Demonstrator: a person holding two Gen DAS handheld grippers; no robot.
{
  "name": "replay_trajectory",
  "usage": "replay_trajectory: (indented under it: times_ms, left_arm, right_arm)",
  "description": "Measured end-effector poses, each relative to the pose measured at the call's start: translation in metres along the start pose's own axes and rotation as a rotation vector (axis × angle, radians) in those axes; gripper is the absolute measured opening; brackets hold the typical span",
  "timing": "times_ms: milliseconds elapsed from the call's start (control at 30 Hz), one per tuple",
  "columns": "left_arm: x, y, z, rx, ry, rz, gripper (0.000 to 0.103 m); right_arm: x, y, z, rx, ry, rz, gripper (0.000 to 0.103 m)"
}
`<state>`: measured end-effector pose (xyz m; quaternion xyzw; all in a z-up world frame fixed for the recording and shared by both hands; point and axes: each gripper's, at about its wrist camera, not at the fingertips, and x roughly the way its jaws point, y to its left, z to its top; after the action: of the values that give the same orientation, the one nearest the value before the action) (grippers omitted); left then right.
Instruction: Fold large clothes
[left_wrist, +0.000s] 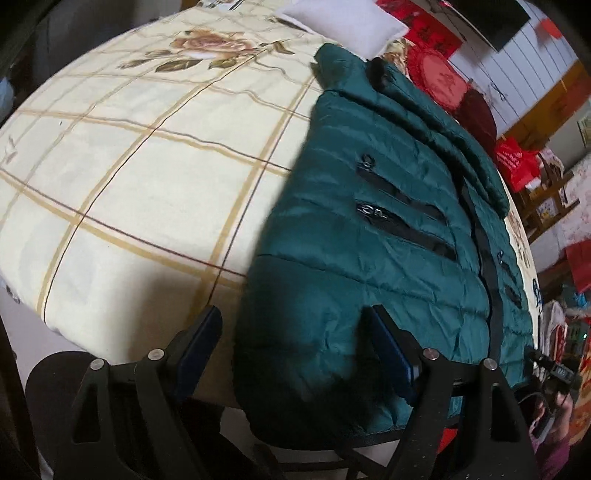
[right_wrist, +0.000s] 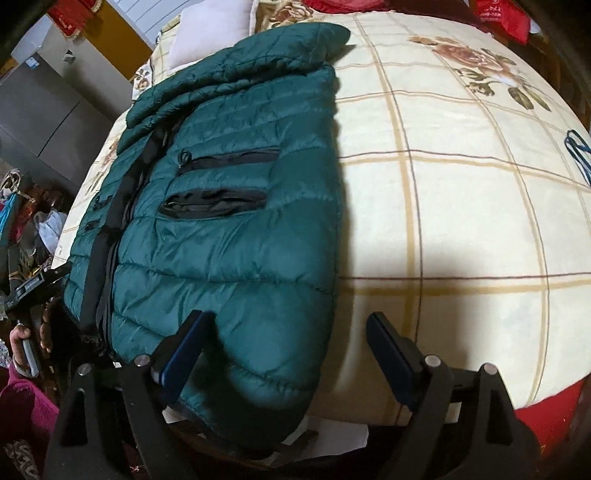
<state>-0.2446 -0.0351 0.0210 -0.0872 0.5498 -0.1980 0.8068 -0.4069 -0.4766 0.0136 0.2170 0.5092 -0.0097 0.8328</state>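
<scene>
A dark green puffer jacket (left_wrist: 369, 229) lies front up on a cream checked bedspread (left_wrist: 129, 155), its black zip closed and two black pocket zips showing. My left gripper (left_wrist: 295, 317) is open, and the jacket's near left hem corner sits between its blue pads without being pressed. In the right wrist view the same jacket (right_wrist: 229, 221) covers the left part of the bedspread (right_wrist: 461, 206). My right gripper (right_wrist: 288, 319) is open too, straddling the near right hem corner. The sleeves are hidden, and the folded collar lies at the far end.
A white pillow (left_wrist: 343, 22) rests at the head of the bed beside red cushions (left_wrist: 439, 74). A blue cord (right_wrist: 576, 155) lies at the bedspread's right edge. A grey cabinet (right_wrist: 44, 110) and floor clutter (right_wrist: 33, 221) stand left of the bed. A red bag (left_wrist: 517, 162) hangs on the right.
</scene>
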Motion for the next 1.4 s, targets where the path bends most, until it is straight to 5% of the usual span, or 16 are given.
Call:
replay_trajectory:
  times_ms: [267, 433, 1000, 1133, 1400]
  left_arm:
    - [0.003, -0.014, -0.006, 0.040, -0.013, 0.001, 0.063]
    - [0.003, -0.015, -0.008, 0.045, -0.030, 0.004, 0.063]
    - [0.005, -0.020, -0.010, 0.071, -0.049, 0.038, 0.064]
    - [0.006, -0.022, -0.009, 0.083, -0.036, 0.047, 0.064]
    - [0.006, -0.023, -0.009, 0.080, -0.039, 0.061, 0.060]
  right_arm:
    - [0.008, 0.018, -0.002, -0.040, 0.004, 0.108, 0.090]
    - [0.009, 0.023, -0.001, -0.075, -0.006, 0.097, 0.079]
    - [0.008, 0.028, -0.008, -0.138, -0.005, 0.056, 0.077]
    - [0.010, 0.033, -0.008, -0.168, -0.008, 0.047, 0.061]
    - [0.004, 0.034, -0.007, -0.192, -0.021, 0.058, 0.044]
